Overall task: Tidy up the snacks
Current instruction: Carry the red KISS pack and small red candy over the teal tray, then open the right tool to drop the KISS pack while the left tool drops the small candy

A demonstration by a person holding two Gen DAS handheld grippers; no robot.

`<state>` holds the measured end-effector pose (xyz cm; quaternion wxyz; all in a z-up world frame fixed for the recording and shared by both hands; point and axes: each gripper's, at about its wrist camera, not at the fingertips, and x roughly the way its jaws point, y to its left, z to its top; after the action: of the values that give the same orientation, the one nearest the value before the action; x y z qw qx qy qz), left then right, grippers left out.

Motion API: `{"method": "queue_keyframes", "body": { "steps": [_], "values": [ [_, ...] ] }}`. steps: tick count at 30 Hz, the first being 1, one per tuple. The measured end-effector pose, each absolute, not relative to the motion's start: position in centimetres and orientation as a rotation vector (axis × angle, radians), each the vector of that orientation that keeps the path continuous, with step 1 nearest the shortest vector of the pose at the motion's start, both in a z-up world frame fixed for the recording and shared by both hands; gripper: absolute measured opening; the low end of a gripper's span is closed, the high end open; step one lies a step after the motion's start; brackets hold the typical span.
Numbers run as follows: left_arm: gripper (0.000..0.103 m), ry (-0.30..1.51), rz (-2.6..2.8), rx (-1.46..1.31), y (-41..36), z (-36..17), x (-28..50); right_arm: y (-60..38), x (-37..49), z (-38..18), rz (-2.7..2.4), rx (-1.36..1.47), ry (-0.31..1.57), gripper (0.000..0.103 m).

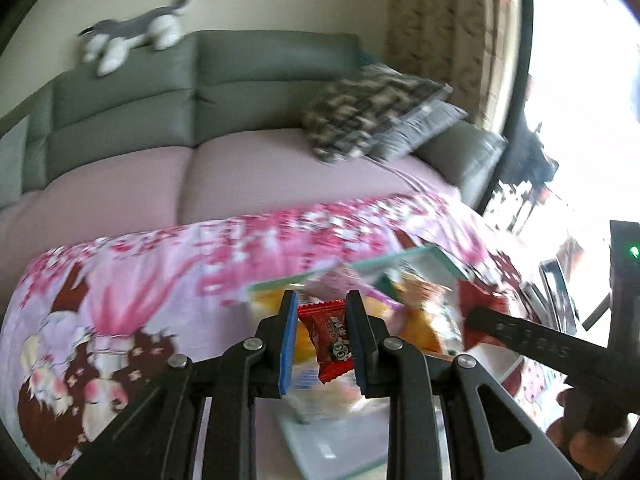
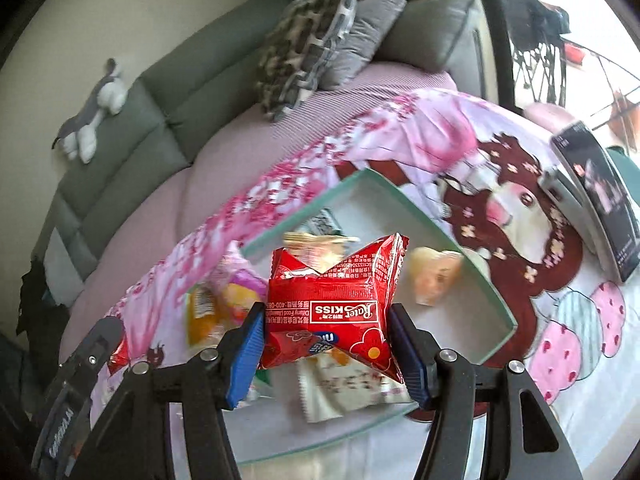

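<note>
Snacks, light and crinkly, seem best pinched by their flat sides: the left gripper (image 1: 322, 342) is clamped on a small red candy (image 1: 329, 336) above the box (image 1: 420, 255), while the right gripper (image 2: 327, 354) squeezes a red packet (image 2: 334, 312) over it.

Red candy wrapper (image 1: 329, 336) with a small cartoon face, between blue pads (image 1: 289, 344). Red snack packet (image 2: 334, 308), white "Rater KISS" label, red flower print. Box (image 2: 416, 208): teal rim, white inside. Cloth (image 1: 132, 280) pink, blossom and cartoon-girl print. Sofa (image 1: 248, 80) grey-green; plush husky (image 1: 132, 32) grey and white.
</note>
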<state>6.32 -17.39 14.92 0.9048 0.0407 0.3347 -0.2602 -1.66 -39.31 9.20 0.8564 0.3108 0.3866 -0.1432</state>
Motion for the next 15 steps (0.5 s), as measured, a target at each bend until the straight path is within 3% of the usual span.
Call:
{"method": "queue_keyframes", "body": {
  "steps": [12,15],
  "values": [
    [0.026,0.768,-0.62,0.17,-24.3,11.8,5.1,-41.2,-1.8,5.7,-0.323,0.696,0.895,0.065],
    [0.026,0.795,-0.604,0.144,-24.5,11.2,5.5,-41.2,-1.5,5.0,-0.327,0.681,0.929,0.069]
  ]
}}
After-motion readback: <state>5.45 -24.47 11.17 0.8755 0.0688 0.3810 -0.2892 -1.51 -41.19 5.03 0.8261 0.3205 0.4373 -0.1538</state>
